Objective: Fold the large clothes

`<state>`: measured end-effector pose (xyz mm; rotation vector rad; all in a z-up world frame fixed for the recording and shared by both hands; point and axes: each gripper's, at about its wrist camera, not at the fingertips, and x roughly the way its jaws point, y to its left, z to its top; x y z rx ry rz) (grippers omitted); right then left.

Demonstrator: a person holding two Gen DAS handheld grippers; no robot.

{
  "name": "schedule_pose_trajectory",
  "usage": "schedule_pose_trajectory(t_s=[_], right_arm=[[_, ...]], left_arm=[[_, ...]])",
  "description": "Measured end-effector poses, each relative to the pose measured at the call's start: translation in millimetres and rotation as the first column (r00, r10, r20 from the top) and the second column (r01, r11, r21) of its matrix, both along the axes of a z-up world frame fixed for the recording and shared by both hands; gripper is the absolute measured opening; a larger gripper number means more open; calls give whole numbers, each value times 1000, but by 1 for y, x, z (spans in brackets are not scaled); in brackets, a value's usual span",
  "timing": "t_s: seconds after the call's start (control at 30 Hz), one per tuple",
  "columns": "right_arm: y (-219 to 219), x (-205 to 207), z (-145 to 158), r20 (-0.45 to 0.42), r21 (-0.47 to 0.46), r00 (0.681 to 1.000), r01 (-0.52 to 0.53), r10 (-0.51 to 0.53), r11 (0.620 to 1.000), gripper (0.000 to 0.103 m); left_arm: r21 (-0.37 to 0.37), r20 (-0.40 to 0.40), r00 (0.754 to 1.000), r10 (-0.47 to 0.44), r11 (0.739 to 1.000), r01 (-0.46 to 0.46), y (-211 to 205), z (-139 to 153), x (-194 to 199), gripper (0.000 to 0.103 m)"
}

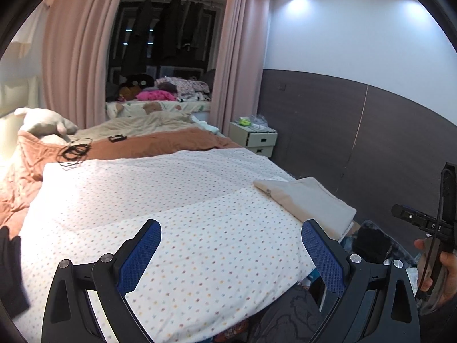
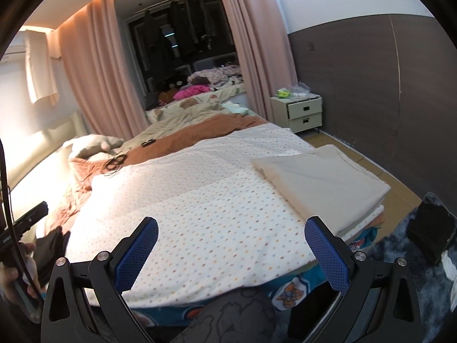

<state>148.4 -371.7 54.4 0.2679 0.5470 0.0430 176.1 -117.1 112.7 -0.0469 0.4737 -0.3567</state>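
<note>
On bed, near right corner: beige folded garment (image 2: 322, 183) stacked neat, looks done. Left gripper (image 1: 231, 253) and right gripper (image 2: 231, 251) hover over dotted sheet (image 2: 200, 200), jaws wide apart, empty. Dark cloth (image 2: 51, 245) at near left edge possibly next, unclear.

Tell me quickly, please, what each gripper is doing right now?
Left gripper: open, holding nothing, above the dotted quilt.
Right gripper: open, holding nothing.
</note>
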Motion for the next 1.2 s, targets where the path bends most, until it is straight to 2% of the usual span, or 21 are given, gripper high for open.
schedule_pose_trajectory(t_s=[0.27,0.53,0.77,0.93,1.07,1.2], right_arm=[[20,-43,-1,63,-28,997,-44,45,999,103],[32,-79,-23,95,-52,993,-69,73,996,103],[33,-105,-37,133,-85,989,-57,69,995,103],[34,-115,-44,115,-63,989,-86,93,994,103],[39,-113,-47,98,-73,990,-98,105,992,103],[42,-109,-50,83,-53,991,-99,103,994,103]], left_arm=[[45,65,997,49,998,-52,17,-7,-54,103],[60,73,993,88,994,-93,36,-28,-94,103],[15,108,984,142,989,-145,50,-44,-125,103],[19,126,974,188,981,-191,53,-52,-143,103],[-5,127,971,202,979,-204,58,-52,-150,103],[2,130,972,194,981,-196,57,-50,-153,103]])
